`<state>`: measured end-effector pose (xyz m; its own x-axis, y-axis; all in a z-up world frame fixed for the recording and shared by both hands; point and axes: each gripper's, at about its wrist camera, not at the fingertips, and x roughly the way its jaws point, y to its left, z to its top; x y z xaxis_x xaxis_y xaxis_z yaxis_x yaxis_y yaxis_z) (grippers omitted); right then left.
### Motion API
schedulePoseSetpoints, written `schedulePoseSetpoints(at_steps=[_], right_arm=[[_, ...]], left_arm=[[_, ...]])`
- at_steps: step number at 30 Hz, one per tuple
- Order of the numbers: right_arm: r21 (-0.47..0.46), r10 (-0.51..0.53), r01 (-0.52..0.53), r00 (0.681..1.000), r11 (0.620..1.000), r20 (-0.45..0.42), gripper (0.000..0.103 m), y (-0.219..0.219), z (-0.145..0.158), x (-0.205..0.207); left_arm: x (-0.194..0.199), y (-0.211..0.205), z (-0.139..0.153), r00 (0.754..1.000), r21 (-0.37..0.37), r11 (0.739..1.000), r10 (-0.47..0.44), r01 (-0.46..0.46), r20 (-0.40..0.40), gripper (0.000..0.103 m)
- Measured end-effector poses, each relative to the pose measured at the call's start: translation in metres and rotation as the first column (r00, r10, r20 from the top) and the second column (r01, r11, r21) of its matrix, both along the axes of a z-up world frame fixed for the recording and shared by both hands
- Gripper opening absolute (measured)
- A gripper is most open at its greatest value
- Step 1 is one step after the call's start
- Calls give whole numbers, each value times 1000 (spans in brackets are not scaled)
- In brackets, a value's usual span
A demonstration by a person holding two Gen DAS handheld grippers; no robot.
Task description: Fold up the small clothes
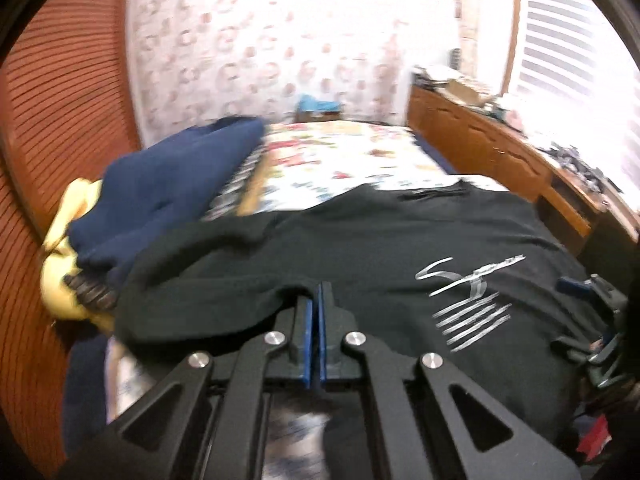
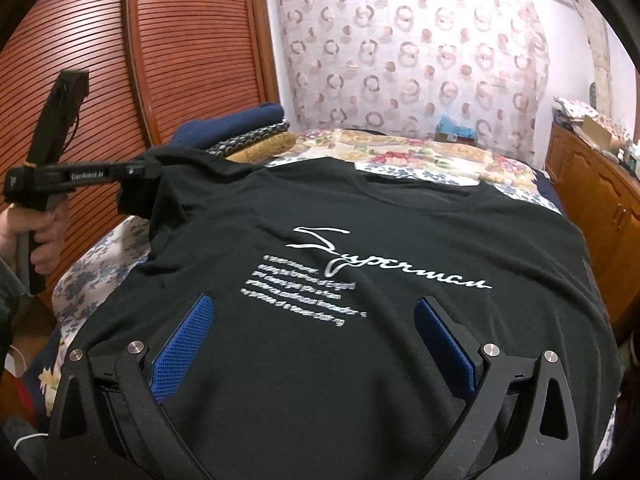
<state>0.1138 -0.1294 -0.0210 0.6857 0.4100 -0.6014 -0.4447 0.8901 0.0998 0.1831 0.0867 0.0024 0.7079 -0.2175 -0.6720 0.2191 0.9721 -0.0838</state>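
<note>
Floral quilted bedspread (image 2: 400, 152) is covering the bed, slatted wooden doors (image 2: 192, 52) standing at left. Black cotton T-shirt (image 2: 400, 240) is lying face up on it, soft and matte, white script print showing, collar pointing to the far end, long axis running near to far. Left gripper (image 2: 150, 182) is pinching the shirt's left sleeve, blue pads pressed together on the fabric, bunching it upward. Right gripper (image 2: 316, 308) is hovering over the near hem, textured blue pads (image 2: 184, 344) spread wide, nothing between them. Navy folded clothes (image 1: 176, 176) are sitting far left.
</note>
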Motion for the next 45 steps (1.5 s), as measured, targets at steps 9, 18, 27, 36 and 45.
schedulePoseSetpoints(at_steps=[9, 18, 27, 36, 45], right_arm=[[0, -45, 45, 999, 999, -6, 102, -26, 1, 5], [-24, -11, 11, 1000, 1000, 7, 102, -12, 12, 17], [-54, 113, -112, 993, 992, 24, 102, 54, 24, 37], [-18, 344, -345, 938, 938, -29, 72, 149, 37, 69], [-42, 470, -483, 866, 875, -171, 53, 229, 8, 101]], left_arm=[[-6, -49, 18, 993, 10, 993, -117, 117, -13, 16], [-44, 22, 2, 1000, 34, 999, -16, 16, -6, 48], [-71, 77, -11, 998, 13, 998, 62, -62, -1, 58], [-72, 97, -38, 992, 8, 993, 116, -116, -55, 58], [-79, 114, -52, 988, -65, 987, 141, -145, -59, 58]])
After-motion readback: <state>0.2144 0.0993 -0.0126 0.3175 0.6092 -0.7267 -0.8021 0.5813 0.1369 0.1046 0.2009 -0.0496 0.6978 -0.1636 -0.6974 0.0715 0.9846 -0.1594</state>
